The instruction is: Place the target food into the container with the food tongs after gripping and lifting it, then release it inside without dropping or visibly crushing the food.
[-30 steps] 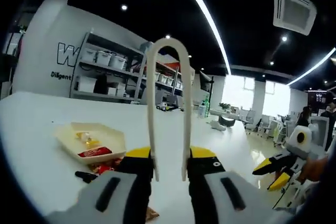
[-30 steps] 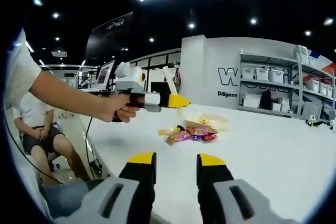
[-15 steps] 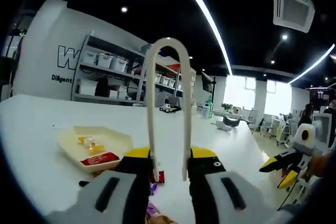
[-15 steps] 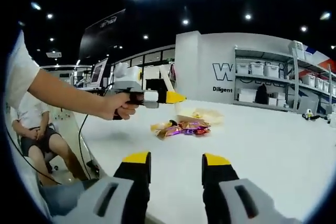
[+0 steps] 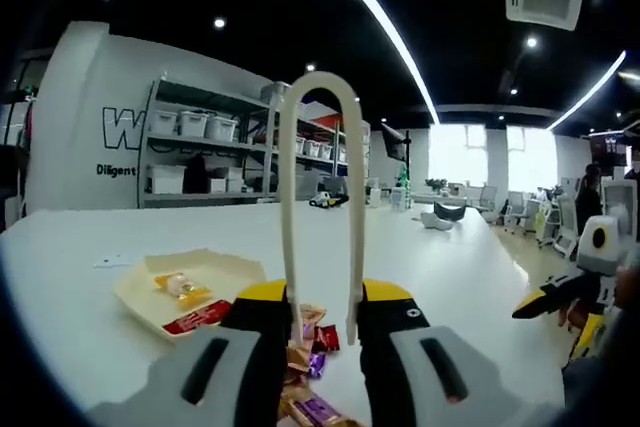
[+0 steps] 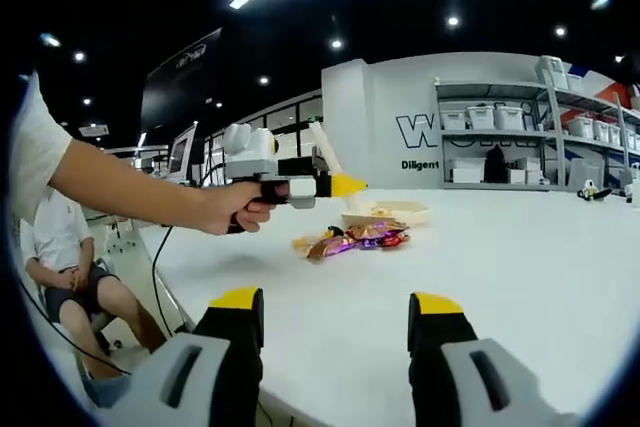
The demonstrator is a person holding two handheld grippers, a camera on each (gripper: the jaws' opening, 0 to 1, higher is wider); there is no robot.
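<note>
Left gripper (image 5: 325, 322) clamped cream food tongs (image 5: 321, 197), loop end pointing forward and up. Wrapped snacks (image 5: 312, 347) lay on white table (image 5: 450, 277) just below and ahead of its jaws. Shallow container (image 5: 185, 282) sat forward-left, holding two wrapped pieces. Right gripper (image 6: 338, 312) hovered at table edge, jaws wide apart, nothing between them; snack pile far ahead.

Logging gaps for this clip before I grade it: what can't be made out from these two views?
- Tongs tips, left gripper view: cut off below, behind the left gripper.
- Snack packets, left gripper view: partly hidden by the same jaws; labels too small.
- Tray contents, right gripper view: too small and far.
- Right gripper: open, holds nothing.
</note>
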